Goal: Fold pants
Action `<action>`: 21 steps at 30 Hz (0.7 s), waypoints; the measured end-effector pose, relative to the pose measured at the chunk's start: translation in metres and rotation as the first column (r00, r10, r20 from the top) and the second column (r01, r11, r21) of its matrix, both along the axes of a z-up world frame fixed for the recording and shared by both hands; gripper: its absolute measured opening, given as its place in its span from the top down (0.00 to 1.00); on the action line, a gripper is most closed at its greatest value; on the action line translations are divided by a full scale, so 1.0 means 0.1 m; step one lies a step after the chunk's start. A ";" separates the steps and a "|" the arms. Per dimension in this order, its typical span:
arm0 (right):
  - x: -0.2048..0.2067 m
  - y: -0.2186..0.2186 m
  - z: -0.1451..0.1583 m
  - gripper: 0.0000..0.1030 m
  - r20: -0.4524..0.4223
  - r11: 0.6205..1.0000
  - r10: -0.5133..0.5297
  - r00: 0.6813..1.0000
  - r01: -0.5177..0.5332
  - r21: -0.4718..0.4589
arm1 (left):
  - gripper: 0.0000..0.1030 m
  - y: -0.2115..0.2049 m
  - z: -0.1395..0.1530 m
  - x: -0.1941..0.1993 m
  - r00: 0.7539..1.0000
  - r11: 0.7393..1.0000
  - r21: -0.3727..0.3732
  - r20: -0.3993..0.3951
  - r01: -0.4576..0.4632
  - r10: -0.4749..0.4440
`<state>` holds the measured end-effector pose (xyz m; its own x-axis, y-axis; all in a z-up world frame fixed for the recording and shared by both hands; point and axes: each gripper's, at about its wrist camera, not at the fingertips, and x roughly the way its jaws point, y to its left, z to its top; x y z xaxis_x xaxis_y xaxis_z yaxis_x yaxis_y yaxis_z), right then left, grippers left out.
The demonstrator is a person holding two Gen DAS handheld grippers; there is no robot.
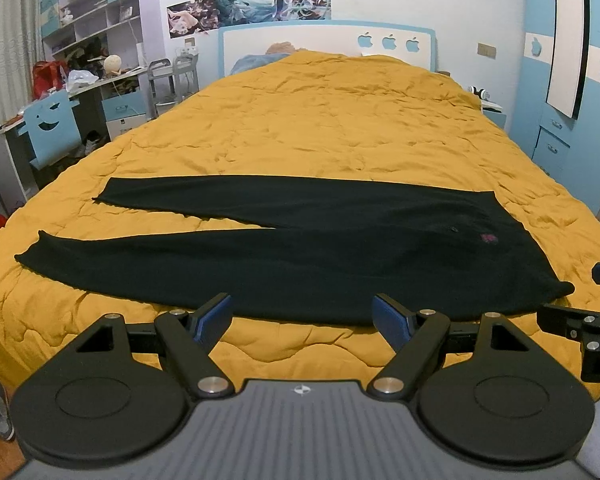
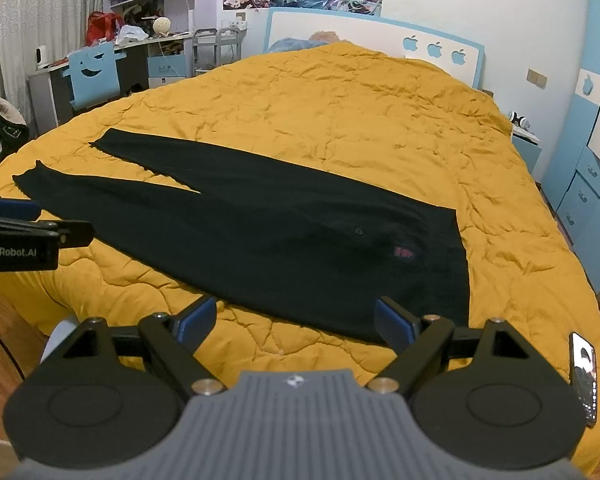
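Black pants: laid flat on yellow quilted bed, legs parted, ready for folding. Left hand-held gripper and right hand-held gripper: held spread wide, empty, at near edge.

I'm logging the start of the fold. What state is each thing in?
Pants: laid flat, unfolded, legs spread apart, waist to the right.
Quilt: spread over the bed, wrinkled.
Left gripper: open, empty, off the pants.
Right gripper: open, empty, near the waist.
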<state>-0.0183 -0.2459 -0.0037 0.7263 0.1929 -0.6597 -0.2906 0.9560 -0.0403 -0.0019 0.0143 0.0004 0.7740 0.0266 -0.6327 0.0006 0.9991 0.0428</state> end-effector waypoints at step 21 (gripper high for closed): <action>-0.01 0.00 0.01 0.20 -0.001 1.000 -0.003 1.000 0.003 -0.005 | 0.10 -0.01 -0.01 0.00 1.000 1.000 -0.001 0.000 -0.002 0.002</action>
<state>-0.0192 -0.2462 -0.0029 0.7260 0.1873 -0.6617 -0.2878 0.9566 -0.0449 -0.0018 0.0138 -0.0001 0.7738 0.0276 -0.6328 -0.0013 0.9991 0.0420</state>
